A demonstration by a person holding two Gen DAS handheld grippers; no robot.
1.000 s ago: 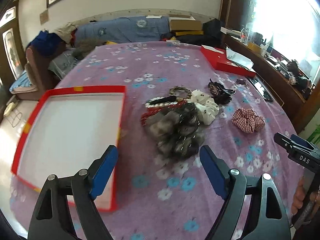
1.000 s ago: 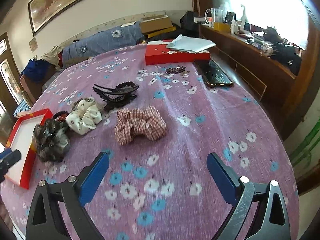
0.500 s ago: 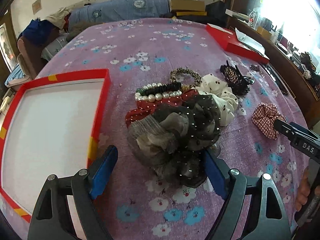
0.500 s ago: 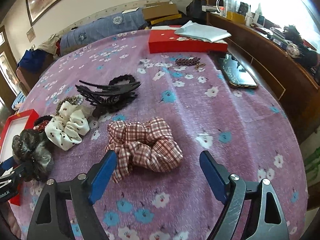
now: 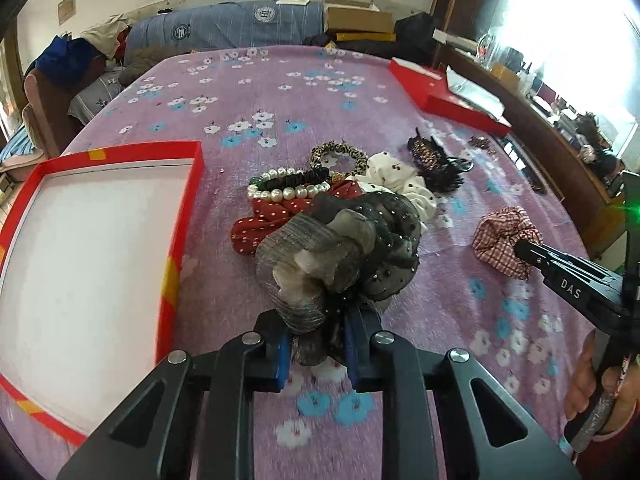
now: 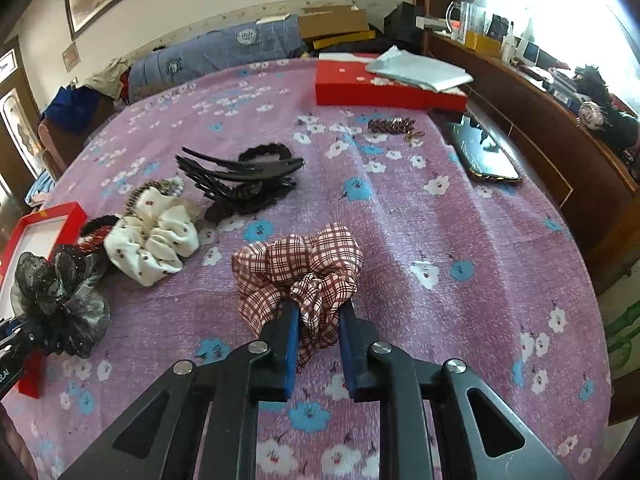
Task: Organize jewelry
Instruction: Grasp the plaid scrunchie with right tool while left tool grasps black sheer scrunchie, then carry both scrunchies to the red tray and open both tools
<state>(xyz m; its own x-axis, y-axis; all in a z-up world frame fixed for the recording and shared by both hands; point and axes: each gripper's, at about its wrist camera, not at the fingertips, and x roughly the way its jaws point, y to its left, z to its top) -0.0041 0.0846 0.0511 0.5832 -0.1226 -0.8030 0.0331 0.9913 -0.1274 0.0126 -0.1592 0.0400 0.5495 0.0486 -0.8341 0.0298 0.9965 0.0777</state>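
Scrunchies, two, both in hand. Item one: grey-and-black tulle scrunchie (image 5: 340, 248), pinched at its near edge by my left gripper (image 5: 316, 344), fingers (image 5: 282, 354) narrowed onto the gauze. It sits at the front of the accessory heap on the purple floral bedspread (image 5: 280, 88). Item two: red plaid scrunchie (image 6: 298, 272), gathered between the fingers (image 6: 291, 340) of my right gripper (image 6: 318, 340), likewise closed on cloth.

Heap, untouched: red dotted scrunchie (image 5: 276, 220), pearl bracelet (image 5: 288, 192), leopard-print hair tie (image 5: 340, 154), cream printed scrunchie (image 6: 154, 242), black claw clip (image 6: 240, 180).

Destination, as I judge it: red-rimmed tray (image 5: 184, 216) with white floor, just left of the heap.

Handling note: my grip on the tulle takes only an outer fold, so I should lift straight up and slowly. The beaded mesh may snag the dotted scrunchie or the pearls beneath. Clear the tray's rim before lowering; release only once the fabric rests on the white floor.
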